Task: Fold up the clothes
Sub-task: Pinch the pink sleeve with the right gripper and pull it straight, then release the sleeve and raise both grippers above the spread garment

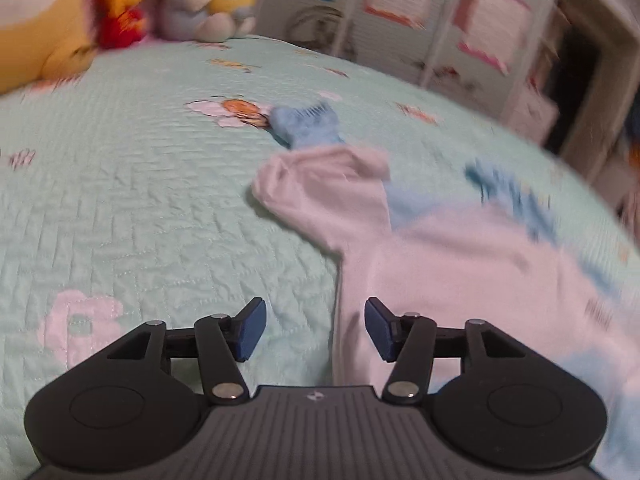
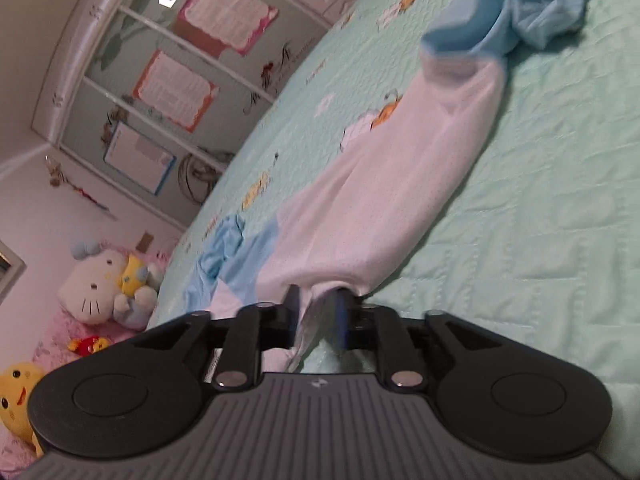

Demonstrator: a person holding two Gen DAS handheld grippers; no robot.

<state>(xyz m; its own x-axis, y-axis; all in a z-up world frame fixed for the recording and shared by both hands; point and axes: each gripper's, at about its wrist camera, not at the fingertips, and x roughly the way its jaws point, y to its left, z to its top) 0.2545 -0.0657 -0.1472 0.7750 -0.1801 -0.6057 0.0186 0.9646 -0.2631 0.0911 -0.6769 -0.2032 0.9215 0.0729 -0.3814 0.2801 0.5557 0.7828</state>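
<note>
Clamped on a bunched edge of a white and light-blue garment [image 2: 400,184], the right claw [image 2: 318,320] has white cloth pinched between its blue pads at 6 o'clock in the right wrist view. From there the garment stretches toward 1 o'clock across a mint-green quilted bed [image 2: 540,220], ending in a light-blue sleeve [image 2: 520,20] with a ribbed cuff. A second patch of blue fabric lies crumpled at 9 o'clock of the grip.

In the blurred left wrist view, the left claw [image 1: 315,328] is spread apart and grasps nothing, its blue pads [image 1: 252,330] low over the bed's quilt [image 1: 140,200]. The garment's white edge [image 1: 440,248] runs beneath the gap, the body spreading toward 3 o'clock; one white sleeve reaches toward 12 o'clock, and its blue cuff [image 1: 308,124] rests beside a printed bee on the cover.

Plush toys [image 1: 120,4] sit at the head of the bed at 11 o'clock, among them a white cat plush [image 2: 94,284] and a yellow one [image 2: 16,396]. A glass-fronted cabinet [image 2: 160,80] hung with framed papers stands beyond the bed.
</note>
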